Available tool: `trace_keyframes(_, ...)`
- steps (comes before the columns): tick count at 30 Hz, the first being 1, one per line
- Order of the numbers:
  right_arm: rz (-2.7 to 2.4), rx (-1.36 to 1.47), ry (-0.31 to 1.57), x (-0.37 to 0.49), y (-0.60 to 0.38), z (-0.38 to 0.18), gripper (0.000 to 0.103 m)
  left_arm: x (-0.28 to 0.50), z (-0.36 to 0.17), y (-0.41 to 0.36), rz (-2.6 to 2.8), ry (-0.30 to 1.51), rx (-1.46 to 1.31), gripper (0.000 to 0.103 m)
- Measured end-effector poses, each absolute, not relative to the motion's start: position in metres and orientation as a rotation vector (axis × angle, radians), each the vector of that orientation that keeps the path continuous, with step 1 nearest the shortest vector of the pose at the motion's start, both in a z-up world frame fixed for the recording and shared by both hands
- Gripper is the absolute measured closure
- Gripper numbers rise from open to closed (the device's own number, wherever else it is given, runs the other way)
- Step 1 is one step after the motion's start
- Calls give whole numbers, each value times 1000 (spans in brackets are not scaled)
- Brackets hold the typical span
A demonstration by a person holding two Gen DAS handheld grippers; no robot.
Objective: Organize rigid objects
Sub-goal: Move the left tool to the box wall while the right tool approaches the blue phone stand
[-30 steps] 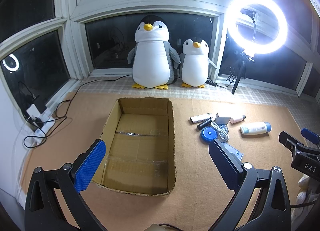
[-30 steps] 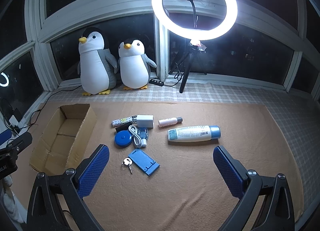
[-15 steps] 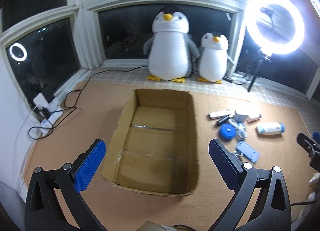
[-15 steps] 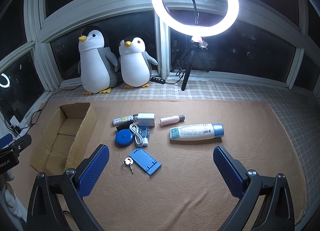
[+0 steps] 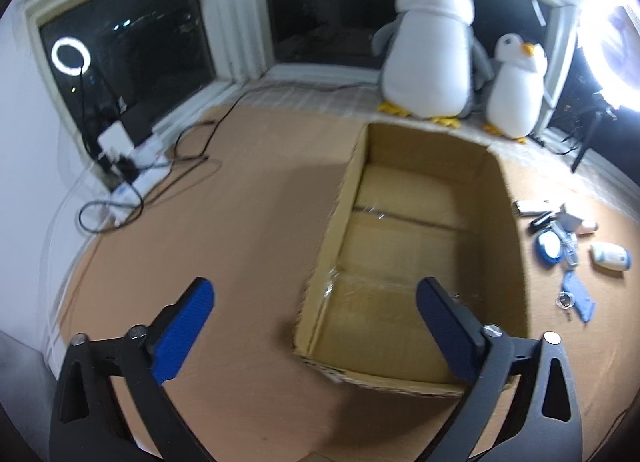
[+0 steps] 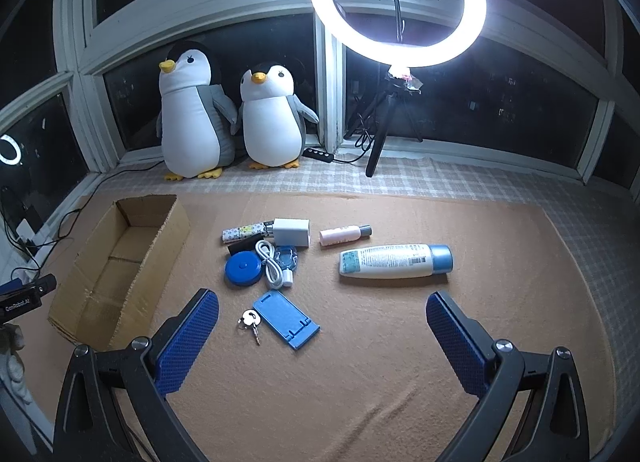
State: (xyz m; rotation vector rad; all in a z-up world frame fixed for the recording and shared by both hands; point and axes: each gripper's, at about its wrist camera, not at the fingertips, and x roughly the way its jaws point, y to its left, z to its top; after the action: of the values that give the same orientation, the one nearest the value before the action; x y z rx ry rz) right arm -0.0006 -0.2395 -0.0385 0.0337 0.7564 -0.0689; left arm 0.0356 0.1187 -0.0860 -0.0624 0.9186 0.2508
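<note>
So, box (image 5: 420,230): plain corrugated cardboard, rectangular, open top
L gripper (image 5: 312,302): jaws wide but just been closing a bit, nothing between em
R gripper (image 6: 322,312): released, wide
bottle (image 6: 394,261): smooth white plastic cyl, ~1 o'clock of R gripper

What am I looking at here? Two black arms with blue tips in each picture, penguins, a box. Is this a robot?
No robot: a person holds a hand-held gripper in each hand, and a fisheye camera on each looks along its two blue-padded fingers. One picture comes from the left hand-held gripper, near the front left corner of an empty cardboard box; its jaws have just been closing slightly, with nothing between them. The other comes from the right hand-held gripper, open and empty above a tan mat. On the mat lie a white bottle, a blue stand, keys, a blue round case, a cable and other small items. Nothing is held yet.
</note>
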Motion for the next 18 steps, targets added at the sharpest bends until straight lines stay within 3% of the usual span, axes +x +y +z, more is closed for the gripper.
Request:
trace_keyframes(3, -66, 31, 773, 1, -242, -44, 0, 38, -98, 126, 266, 947, -75, 7)
trace_keyframes(10, -42, 16, 807, 5, -244, -60, 0, 46, -122, 133, 284, 996, -84, 20)
trace_keyframes(14, -17, 0, 818, 7, -240, -69, 1, 50, -132, 134, 277, 1021, -90, 36)
trace_keyframes(18, 28, -7, 843, 12, -237, -79, 11, 52, -140, 132, 261, 1040, -96, 44)
